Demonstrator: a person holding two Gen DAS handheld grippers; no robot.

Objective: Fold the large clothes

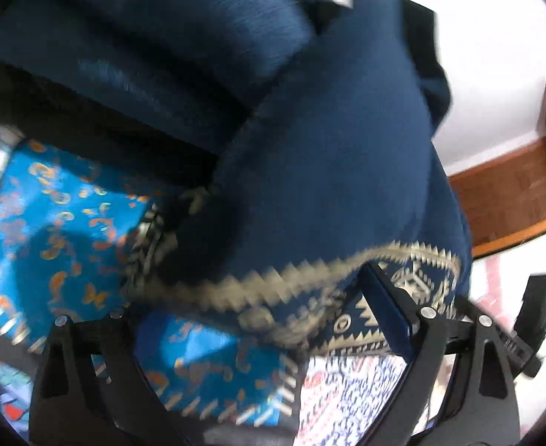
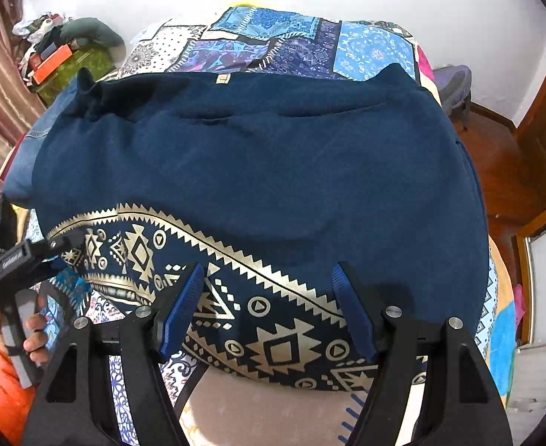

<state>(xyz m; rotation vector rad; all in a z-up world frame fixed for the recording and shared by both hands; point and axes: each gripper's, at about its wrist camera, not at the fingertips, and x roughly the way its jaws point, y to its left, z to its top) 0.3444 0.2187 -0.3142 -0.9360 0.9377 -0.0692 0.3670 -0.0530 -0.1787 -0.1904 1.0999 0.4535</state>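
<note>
My bed (image 2: 373,46) in blue patchwork bedspread (image 2: 273,33), navy gold-printed garment (image 2: 258,171) spread flat across it, jeans (image 2: 31,141) beside

No lettering is legible; the small tan tag (image 2: 222,79) on the navy garment (image 2: 258,163) is unreadable.

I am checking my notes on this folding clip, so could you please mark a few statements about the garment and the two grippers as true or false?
1. The garment is dark blue with a gold geometric border. True.
2. The right gripper is clamped shut on the hem. False: its jaws stand wide apart over the patterned border, gripping nothing.
3. The garment lies on a patchwork bedspread. True.
4. The left gripper is seen lifting fabric. True: in the left wrist view, the blurred cloth is bunched and raised, with one pad against the gold border.
5. The floor is grey carpet. False: it is reddish-brown wood.
</note>
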